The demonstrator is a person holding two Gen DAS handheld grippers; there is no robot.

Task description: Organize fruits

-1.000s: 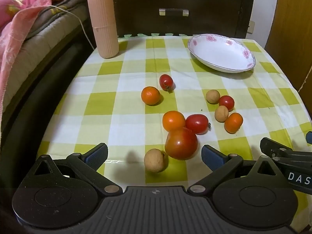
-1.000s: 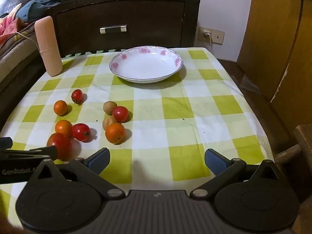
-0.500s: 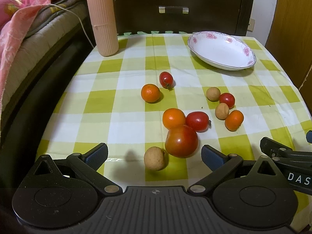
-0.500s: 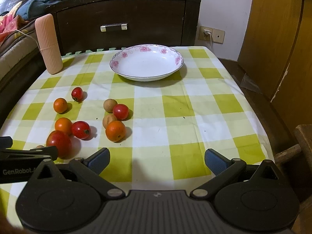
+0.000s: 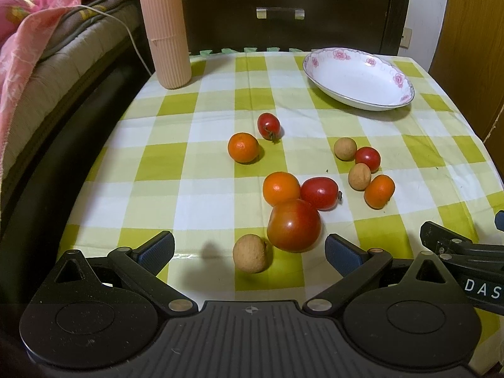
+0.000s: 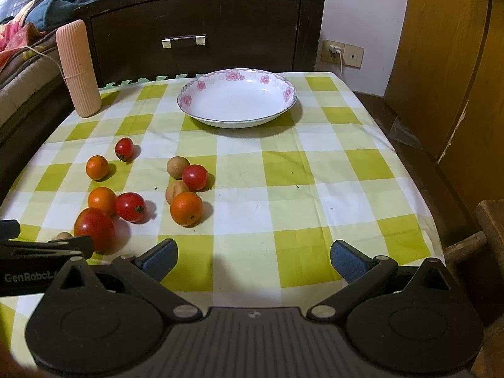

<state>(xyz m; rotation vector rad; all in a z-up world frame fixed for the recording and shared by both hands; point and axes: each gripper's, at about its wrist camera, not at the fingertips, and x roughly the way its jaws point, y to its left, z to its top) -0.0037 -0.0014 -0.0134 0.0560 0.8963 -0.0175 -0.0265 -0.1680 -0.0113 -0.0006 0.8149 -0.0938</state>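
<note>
Warm, moderate indoor light falls from above and somewhat in front, so the bowl (image 6: 237, 97) and the fruit throw soft shadows on the cloth (image 6: 315, 170), and small white glints sit on the big tomato (image 5: 293, 225). Both views are sharp in the middle, yet the fisheye bends the table's edges into curves and darkens the corners to black (strongest at the lower left). The dark cabinet (image 6: 201, 28) behind and the far left side stay dim.
</note>
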